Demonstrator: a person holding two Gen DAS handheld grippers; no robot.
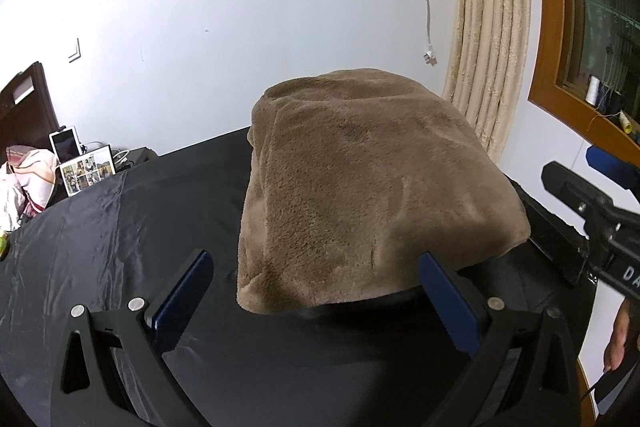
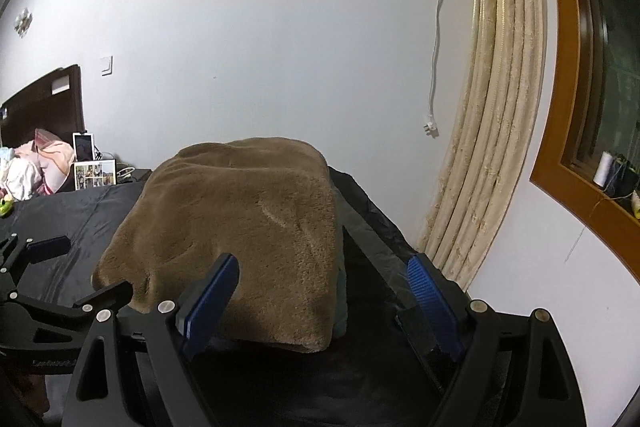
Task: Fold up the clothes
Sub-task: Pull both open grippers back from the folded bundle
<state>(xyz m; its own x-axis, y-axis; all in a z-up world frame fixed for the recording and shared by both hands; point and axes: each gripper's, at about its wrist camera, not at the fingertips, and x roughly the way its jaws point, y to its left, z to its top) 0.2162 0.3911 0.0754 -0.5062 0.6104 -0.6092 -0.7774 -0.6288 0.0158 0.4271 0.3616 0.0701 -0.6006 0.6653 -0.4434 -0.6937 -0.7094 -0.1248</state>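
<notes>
A brown fleece garment (image 1: 360, 179) lies folded into a thick rectangle on the black sheet (image 1: 120, 227); the right wrist view shows it too (image 2: 240, 227). My left gripper (image 1: 316, 259) hovers just in front of its near edge, jaws wide apart, blue pads (image 1: 188, 291) bare. My right gripper (image 2: 324, 267) stands open over the garment's near right corner with nothing between its pads (image 2: 432, 299). The right gripper's body shows at the right edge of the left wrist view (image 1: 592, 219). The left gripper appears open at the lower left of the right wrist view (image 2: 80, 267).
A cream curtain (image 2: 488, 131) and a wood-framed window (image 2: 560, 107) stand to the right. A cable with a plug (image 2: 430, 129) hangs on the white wall. At far left are a dark headboard (image 2: 48, 99), a clothes pile (image 2: 36, 167) and framed photos (image 2: 95, 174).
</notes>
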